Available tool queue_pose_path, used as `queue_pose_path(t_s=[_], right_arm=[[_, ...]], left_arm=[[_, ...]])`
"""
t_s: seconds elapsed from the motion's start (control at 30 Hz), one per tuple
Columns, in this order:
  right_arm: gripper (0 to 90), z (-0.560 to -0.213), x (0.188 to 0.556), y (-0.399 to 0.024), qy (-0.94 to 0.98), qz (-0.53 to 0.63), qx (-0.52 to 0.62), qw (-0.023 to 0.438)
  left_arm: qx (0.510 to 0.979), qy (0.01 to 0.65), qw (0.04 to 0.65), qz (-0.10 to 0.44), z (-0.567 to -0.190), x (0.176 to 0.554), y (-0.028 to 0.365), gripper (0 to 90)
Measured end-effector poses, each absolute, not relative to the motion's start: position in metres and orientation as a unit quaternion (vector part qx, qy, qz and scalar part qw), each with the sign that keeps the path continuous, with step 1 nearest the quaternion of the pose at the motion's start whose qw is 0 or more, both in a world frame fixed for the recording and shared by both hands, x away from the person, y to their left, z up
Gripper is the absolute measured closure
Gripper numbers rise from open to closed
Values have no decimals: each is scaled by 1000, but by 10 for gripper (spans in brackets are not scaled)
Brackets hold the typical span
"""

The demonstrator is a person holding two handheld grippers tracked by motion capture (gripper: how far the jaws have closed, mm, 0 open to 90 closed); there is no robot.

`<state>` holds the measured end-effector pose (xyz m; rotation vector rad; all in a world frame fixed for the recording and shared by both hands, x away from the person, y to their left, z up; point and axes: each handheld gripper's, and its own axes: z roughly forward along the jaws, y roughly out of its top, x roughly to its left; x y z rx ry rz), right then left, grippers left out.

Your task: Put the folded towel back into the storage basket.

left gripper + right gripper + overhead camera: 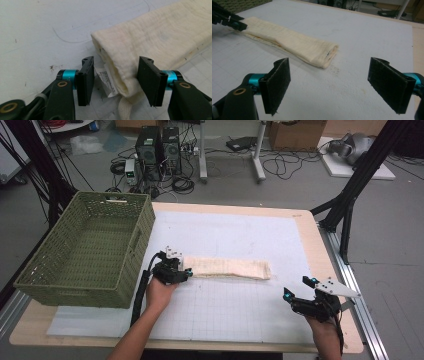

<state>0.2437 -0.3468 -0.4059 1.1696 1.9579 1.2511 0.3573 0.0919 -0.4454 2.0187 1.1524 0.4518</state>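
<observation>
Item: folded cream cloth (227,268), 1 long narrow band, lying flat on the white gridded mat (240,235) of the table (310,227), just right of the green wicker basket (90,250); the landmark for all entries is the cloth.

Left gripper (113,82): at the cloth's left end, jaws spread and straddling the folded end with its white label (106,80); no pinch made yet.

Right gripper (300,292): well off the cloth's right end, toward the person, jaws spread wide, holding nothing.

Basket: left of the cloth, interior looks bare.

Status: folding judged largely complete. Outstanding: closing on the left end, lifting, possibly transfer to the basket.
</observation>
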Motion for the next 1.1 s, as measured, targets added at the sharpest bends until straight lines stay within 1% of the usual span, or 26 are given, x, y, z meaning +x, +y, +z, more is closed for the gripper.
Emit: queue_pose_path(t_s=[0.07,0.1,0.2,0.27,0.4,0.47,0.53,0.87,0.97,1.1], right_arm=[[169,-406,244,-347,727,463,431,268],[169,-406,244,-346,726,464,433,267],[169,-406,244,-347,726,463,432,267],[170,-406,245,-347,727,462,432,268],[170,-406,245,-347,726,462,434,267],[170,-406,245,-346,726,462,435,266],[170,-407,246,-347,726,462,436,265],[170,-408,246,-346,725,462,435,268],[170,-409,248,-347,722,459,439,276],[170,-409,255,-346,715,463,446,275]], left_arm=[[793,445,380,168,-445,356,91,559],[793,445,381,166,-445,356,91,584],[791,448,384,160,-445,357,92,593],[792,446,386,157,-445,357,92,617],[797,438,388,152,-445,356,91,710],[799,432,390,153,-445,355,89,770],[803,425,390,153,-445,355,88,805],[801,424,396,150,-445,355,90,817],[801,422,397,148,-445,355,90,817],[802,419,400,146,-446,356,92,817]])
